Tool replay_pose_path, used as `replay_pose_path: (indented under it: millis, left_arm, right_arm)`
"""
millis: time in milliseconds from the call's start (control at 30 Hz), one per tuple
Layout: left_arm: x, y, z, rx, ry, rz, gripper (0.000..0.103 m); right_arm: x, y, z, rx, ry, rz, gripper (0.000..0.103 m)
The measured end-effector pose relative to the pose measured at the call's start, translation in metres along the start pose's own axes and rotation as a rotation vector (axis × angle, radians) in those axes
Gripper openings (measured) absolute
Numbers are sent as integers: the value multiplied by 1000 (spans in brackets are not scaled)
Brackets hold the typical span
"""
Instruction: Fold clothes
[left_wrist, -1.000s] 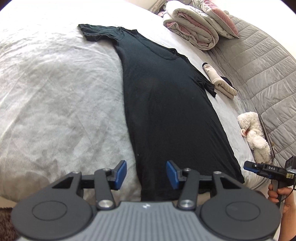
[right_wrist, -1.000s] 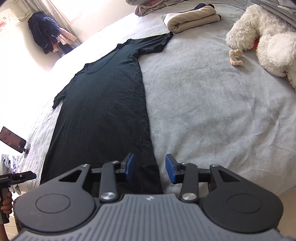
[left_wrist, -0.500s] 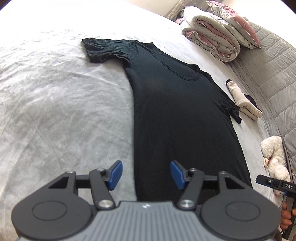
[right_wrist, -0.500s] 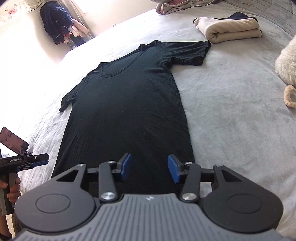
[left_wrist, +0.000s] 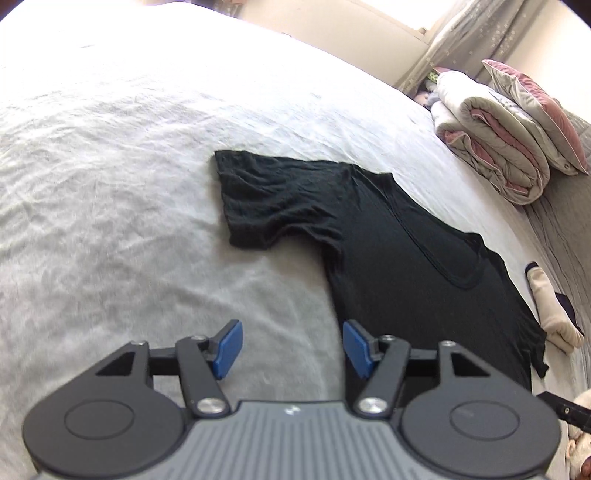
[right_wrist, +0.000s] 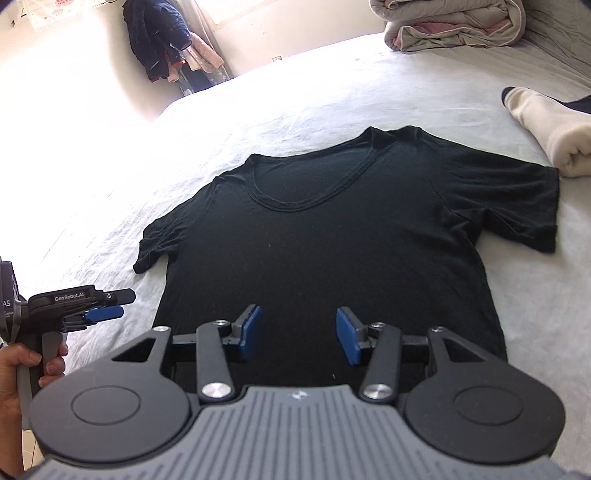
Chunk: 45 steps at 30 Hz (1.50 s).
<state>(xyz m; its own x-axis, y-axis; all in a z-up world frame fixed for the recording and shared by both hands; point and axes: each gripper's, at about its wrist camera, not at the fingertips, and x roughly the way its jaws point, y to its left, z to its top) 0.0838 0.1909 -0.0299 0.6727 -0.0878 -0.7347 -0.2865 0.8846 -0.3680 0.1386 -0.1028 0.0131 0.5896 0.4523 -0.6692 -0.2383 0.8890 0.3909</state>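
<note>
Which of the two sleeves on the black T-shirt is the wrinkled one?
The sleeve nearest the left gripper is bunched and creased. The other sleeve, beside the rolled cream garment, lies flatter.

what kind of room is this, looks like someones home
Most likely a bedroom in a home. A black t-shirt lies spread flat on a wide bed, a folded duvet with a pillow sits at the bed's far end, and clothes hang beside a bright window.

Matt black cloth T-shirt (right_wrist: 332, 240) — soft
</note>
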Motion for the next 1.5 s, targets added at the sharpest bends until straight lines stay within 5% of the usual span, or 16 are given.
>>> replay_pose_path:
  millis: [333, 467, 667, 800, 900, 1500]
  left_arm:
    - [46, 23, 50, -21, -194, 101, 60]
    - [61, 34, 56, -46, -265, 59, 57]
    - [78, 53, 54, -118, -353, -39, 38]
    - [82, 62, 52, -171, -358, -90, 26]
    - [86, 66, 54, -205, -343, -101, 3]
    - [62, -13, 97, -118, -294, -140, 2]
  right_arm:
    - [84, 35, 57, -19, -102, 93, 50]
    - [116, 48, 67, -47, -158, 107, 50]
    - [157, 57, 59, -69, -266, 165, 50]
    - [177, 57, 45, -62, -282, 212, 42]
    - [183, 55, 47, -45, -208, 231, 38]
    - [170, 21, 50, 129, -171, 355, 37]
